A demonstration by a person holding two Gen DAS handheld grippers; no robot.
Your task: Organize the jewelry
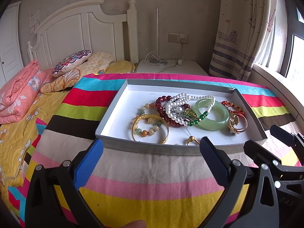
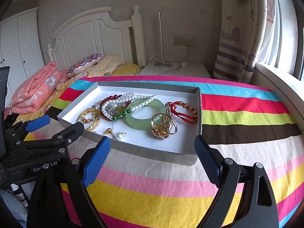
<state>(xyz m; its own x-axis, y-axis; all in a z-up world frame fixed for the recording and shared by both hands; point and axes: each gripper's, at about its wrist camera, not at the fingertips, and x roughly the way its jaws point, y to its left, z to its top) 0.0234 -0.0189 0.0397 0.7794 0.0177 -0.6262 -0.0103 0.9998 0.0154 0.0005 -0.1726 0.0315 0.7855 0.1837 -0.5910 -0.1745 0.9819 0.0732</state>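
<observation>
A grey shallow box (image 1: 152, 149) (image 2: 152, 153) with a white inside lies on the striped cloth. In it are a green jade bangle (image 1: 212, 117) (image 2: 145, 117), a white pearl necklace (image 1: 178, 104) (image 2: 121, 99), dark red beads (image 1: 161, 102) (image 2: 106, 99), a gold bangle (image 1: 165, 131) (image 2: 95, 122), gold rings (image 1: 237, 123) (image 2: 163, 125), a red cord bracelet (image 2: 182, 112) and a loose pearl (image 2: 120, 135). My left gripper (image 1: 152, 152) is open and empty, just short of the box's near wall. My right gripper (image 2: 152, 150) is open and empty at the near wall too.
The striped cloth (image 1: 152, 193) covers a table beside a bed with folded quilts (image 1: 19, 95) and pillows (image 1: 72, 60). A white nightstand (image 1: 171, 66) with cables stands behind. A curtain (image 1: 243, 30) and window ledge are on the right. The other gripper shows at each view's edge (image 1: 275, 152) (image 2: 38, 142).
</observation>
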